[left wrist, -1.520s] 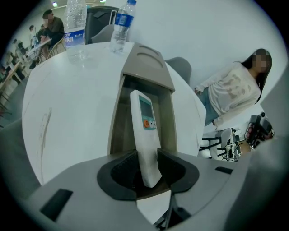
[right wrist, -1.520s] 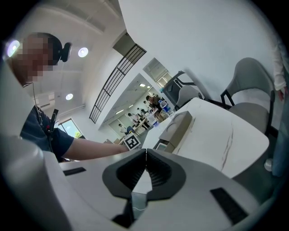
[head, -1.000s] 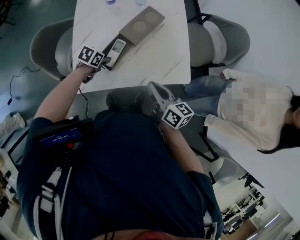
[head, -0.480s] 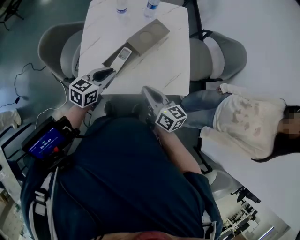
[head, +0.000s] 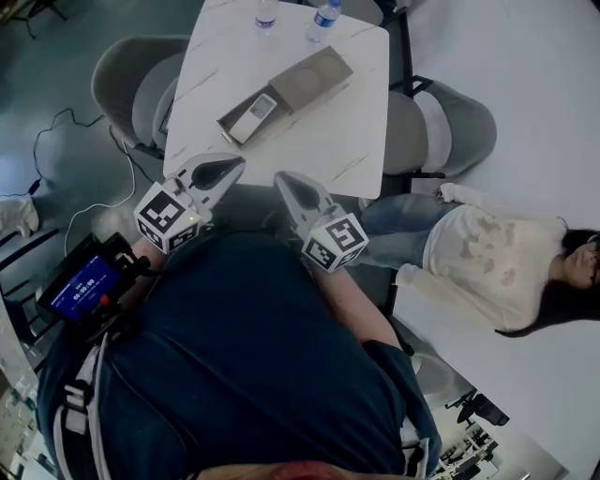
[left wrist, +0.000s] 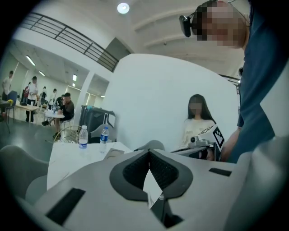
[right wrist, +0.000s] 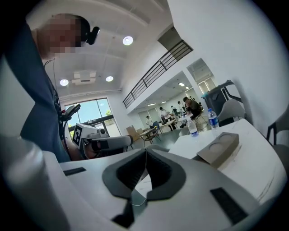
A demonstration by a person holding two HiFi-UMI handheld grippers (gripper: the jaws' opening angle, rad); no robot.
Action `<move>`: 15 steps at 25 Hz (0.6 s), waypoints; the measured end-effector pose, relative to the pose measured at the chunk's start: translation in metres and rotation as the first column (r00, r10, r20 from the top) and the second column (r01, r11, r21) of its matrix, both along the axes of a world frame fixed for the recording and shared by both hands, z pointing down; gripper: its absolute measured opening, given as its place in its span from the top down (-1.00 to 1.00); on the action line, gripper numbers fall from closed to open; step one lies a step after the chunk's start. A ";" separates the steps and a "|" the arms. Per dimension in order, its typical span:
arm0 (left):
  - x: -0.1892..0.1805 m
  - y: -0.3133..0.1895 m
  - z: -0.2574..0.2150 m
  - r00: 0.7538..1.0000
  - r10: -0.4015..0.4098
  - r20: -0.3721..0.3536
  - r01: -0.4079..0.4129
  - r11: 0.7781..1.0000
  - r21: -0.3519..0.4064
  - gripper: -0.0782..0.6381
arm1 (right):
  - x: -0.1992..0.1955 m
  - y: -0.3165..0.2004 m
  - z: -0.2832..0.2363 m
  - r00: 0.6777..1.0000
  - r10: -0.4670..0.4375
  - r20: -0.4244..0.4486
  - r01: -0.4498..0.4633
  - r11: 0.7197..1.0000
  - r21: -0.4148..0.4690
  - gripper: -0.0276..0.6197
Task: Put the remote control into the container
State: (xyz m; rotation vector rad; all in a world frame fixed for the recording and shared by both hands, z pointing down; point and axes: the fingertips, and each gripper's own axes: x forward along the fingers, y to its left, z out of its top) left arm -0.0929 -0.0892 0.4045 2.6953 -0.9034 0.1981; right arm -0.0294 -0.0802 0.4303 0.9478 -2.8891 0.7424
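Since a second earlier, the left tongs (head: 236, 165) had drawn back from the remote control (head: 255, 110) and risen clear of the tabletop (head: 328, 141). They now hung off its near edge, close in front of the person's dark blue shirt (head: 253, 356). Their jaws had just been closing with nothing between them, and the left gripper view showed the dark pads pressed together at the tips, empty. The right tongs (head: 281, 178) had lifted a little as well and sat just beside the left pair, tips towards the tabletop. In their own view their jaws were likewise pressed together on nothing. Each pair carried its marker cube, the left one (head: 169, 217) and the right one (head: 335, 242), nearer the body. The remote control lay inside the near end of the long grey-brown container (head: 314, 75), which rested at a slant on the white marbled tabletop, well apart from both tongs. Two water bottles, one (head: 267, 11) beside the other (head: 323, 14), stood at the far edge. A grey chair (head: 127, 84) stood at the left side and another (head: 459, 122) at the right. A seated person in a pale top (head: 487, 267) was off to the right, and a small screen (head: 82, 286) was strapped to the left forearm.
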 end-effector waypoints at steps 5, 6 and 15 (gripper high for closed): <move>0.005 0.015 -0.003 0.999 0.013 -0.031 -0.012 1.000 0.015 0.75 | -0.016 0.009 -0.016 0.998 -0.056 -0.023 0.058 0.992 0.112 0.87; 0.006 0.016 -0.003 0.999 0.016 -0.036 -0.016 1.000 0.019 0.75 | -0.017 0.009 -0.017 0.998 -0.060 -0.026 0.062 0.990 0.128 0.87; 0.020 0.027 -0.007 0.997 0.066 -0.045 -0.064 0.997 0.038 0.75 | -0.020 0.011 -0.020 0.998 -0.050 -0.030 0.055 0.983 0.178 0.87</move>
